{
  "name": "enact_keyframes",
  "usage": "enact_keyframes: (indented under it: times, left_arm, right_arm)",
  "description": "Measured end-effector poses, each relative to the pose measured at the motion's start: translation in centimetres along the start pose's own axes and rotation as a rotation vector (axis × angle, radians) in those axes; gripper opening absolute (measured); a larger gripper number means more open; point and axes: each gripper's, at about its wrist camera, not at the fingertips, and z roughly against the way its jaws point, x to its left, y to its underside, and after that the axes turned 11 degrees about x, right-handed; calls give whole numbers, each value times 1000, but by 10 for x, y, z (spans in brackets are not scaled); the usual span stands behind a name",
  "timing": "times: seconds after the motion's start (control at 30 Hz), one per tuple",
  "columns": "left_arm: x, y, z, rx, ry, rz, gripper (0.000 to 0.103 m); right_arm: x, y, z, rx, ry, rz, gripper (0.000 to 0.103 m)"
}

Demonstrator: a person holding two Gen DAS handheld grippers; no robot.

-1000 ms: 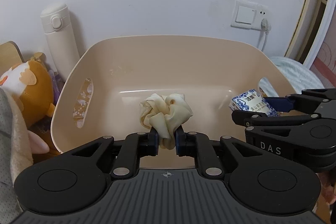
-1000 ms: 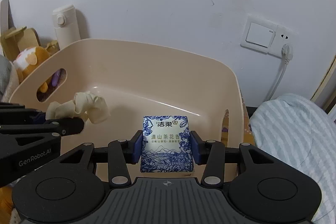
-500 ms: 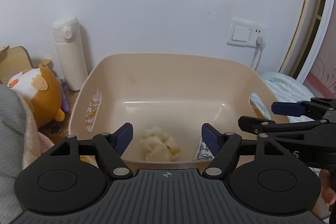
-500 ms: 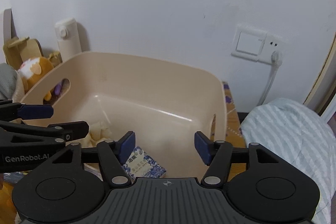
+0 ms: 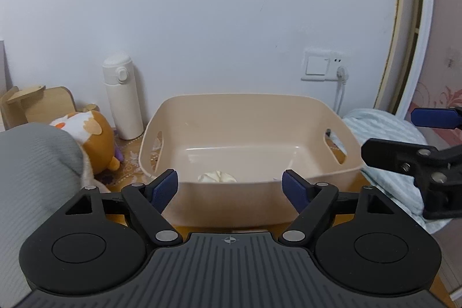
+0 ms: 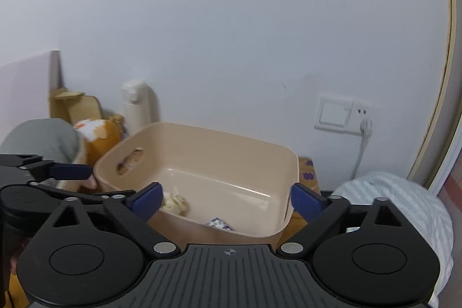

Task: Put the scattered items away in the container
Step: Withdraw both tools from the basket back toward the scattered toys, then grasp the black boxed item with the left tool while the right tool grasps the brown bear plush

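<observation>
A beige plastic bin (image 5: pixel 248 106) (image 6: pixel 202 132) stands against the white wall. Inside it lie a cream scrunchie (image 5: pixel 216 177) (image 6: pixel 176 201) and a blue-and-white tissue pack (image 6: pixel 219 223); in the left wrist view the bin's near wall hides the pack. My left gripper (image 5: pixel 230 186) hangs in front of the bin's near wall, its jaws opening with nothing between them. My right gripper (image 6: pixel 225 198) is back from the bin as well, jaws opening wide and empty. The right gripper (image 5: pixel 424 140) also shows at the right edge of the left wrist view.
A white flask (image 5: pixel 122 97) stands left of the bin by the wall. An orange plush toy (image 5: pixel 92 137), a wooden piece (image 5: pixel 37 106) and grey cloth (image 5: pixel 31 169) lie further left. A striped blanket (image 6: pixel 404 201) lies to the right, below a wall socket (image 5: pixel 323 67) with a cord.
Both grippers let go: the scrunchie and the tissue pack dropped into the bin. Both grippers then opened wide and pulled back and up, so the bin looks smaller.
</observation>
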Motion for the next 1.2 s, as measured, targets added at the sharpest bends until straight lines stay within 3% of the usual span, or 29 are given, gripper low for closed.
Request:
enact_keyframes:
  times: [0.3,0.77,1.07,1.2]
  left_arm:
    - [11,37,44,-27,15,1,82]
    - [39,110,51,65,9,66,83]
    - [54,137,34,120,4,85,83]
    - [58,130,31,111,-17,-3,83]
  right_arm:
    - [24,36,52,-49,-3,63,103]
    - [52,109,61,41,-16,116,103]
    - [83,125,51,70,19,352,102]
    - [91,120,41,100,19,474,98]
